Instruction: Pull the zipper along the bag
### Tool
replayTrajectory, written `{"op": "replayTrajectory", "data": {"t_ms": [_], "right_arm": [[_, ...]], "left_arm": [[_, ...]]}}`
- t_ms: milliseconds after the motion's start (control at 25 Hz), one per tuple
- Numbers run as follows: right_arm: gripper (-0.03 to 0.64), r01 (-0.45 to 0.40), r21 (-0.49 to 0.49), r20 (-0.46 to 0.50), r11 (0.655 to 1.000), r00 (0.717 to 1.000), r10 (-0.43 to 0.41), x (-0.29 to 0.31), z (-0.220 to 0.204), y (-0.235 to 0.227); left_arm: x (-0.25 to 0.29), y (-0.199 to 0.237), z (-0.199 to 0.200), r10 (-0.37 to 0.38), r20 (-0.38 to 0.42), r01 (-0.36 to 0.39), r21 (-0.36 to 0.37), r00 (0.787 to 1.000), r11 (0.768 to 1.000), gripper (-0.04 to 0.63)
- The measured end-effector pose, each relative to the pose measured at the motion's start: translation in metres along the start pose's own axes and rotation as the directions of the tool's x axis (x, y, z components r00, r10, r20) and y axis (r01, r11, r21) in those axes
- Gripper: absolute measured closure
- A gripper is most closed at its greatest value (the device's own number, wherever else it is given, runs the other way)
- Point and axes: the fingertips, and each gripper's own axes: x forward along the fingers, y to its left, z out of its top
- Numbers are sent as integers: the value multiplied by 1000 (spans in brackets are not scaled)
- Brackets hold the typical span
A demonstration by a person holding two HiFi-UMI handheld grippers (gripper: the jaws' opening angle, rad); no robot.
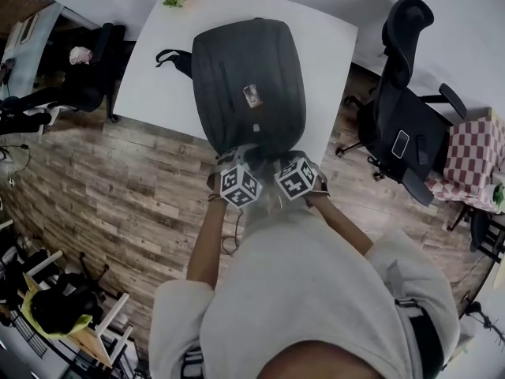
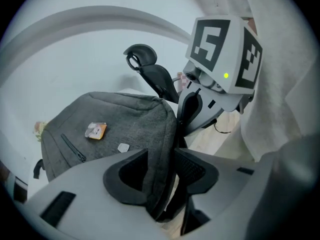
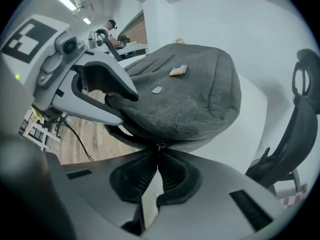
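Up close, the right hand-held gripper (image 3: 159, 153) is pinched shut on what appears to be the small metal zipper pull (image 3: 158, 146) at the near rim of a grey bag (image 3: 190, 94), a grip suited to dragging the slider along the seam. Just beside it, the left hand-held gripper (image 2: 161, 154) straddles the same rim of fabric with its jaws apart. It is apparently there to steady the bag against the pull, though the pads do not seem to bite. The bag lies on a white counter (image 1: 166, 77), its near end at the edge nearest the person, which keeps the zipper within reach of both grippers.
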Motion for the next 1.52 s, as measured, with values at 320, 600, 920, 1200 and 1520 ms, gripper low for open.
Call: {"op": "replayTrajectory", "data": {"t_ms": [320,600,920,1200,1520], "right_arm": [[598,-26,-16,3,1000,1000,26,0,2,2],[598,-34,-35,-5,999,999,34,0,2,3],[598,-3,-72,-23,997,1000,2,-1,0,-30],[598,82,-134,-47,988,995,-89,-7,-4,-93],[598,209,-258,-69,943,970,-233,-7,3,-185]], "left_arm": [[-59,31,-63,139,-134,-98,277,981,956,333],[-51,58,-98,152,-282,4,485,947,875,345],[-36,48,-82,127,-282,20,465,951,885,390],[-14,29,-42,140,-231,-41,388,963,921,397],[28,19,16,149,-171,-79,360,974,929,404]]}}
